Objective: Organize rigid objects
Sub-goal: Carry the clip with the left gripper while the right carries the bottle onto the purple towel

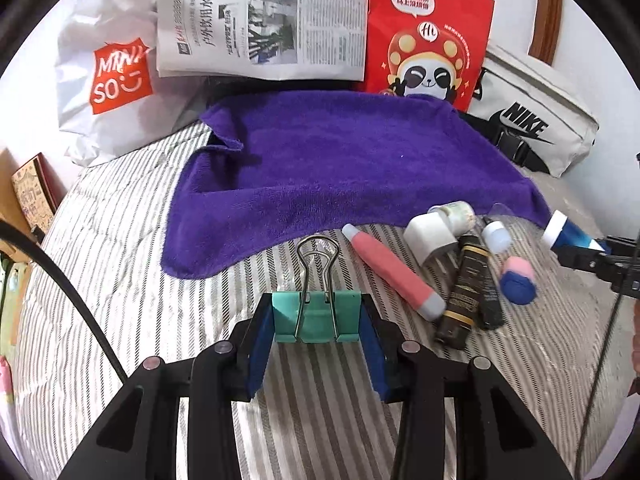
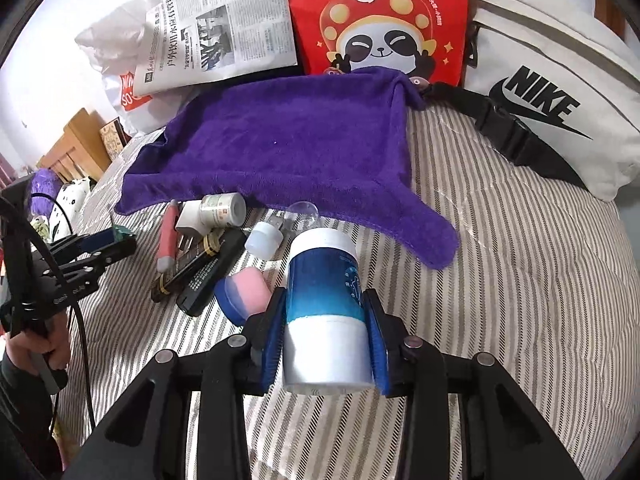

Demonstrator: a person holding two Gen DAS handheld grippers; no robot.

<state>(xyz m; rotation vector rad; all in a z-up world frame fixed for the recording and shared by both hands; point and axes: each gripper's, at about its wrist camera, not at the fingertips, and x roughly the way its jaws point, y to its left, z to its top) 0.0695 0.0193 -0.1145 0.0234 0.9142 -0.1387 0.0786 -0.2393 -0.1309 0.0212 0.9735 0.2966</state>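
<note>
My left gripper (image 1: 316,320) is shut on a teal binder clip (image 1: 316,314), held above the striped bedcover with its wire handles pointing away. My right gripper (image 2: 325,300) is shut on a blue and white bottle (image 2: 326,308), lifted over the bed. A purple towel (image 1: 340,160) lies spread just beyond both. At its near edge lies a pile: a pink tube (image 1: 394,272), a white plug adapter (image 1: 428,236), a dark tube (image 1: 468,284), a small white jar (image 1: 460,212) and a pink and blue round case (image 1: 518,280).
Along the back stand a white Miniso bag (image 1: 104,80), a newspaper (image 1: 260,20), a red panda bag (image 1: 428,40) and a white Nike bag (image 2: 552,92). Striped bedcover (image 2: 500,280) lies bare to the right of the towel. A hand (image 2: 28,344) holds the left gripper.
</note>
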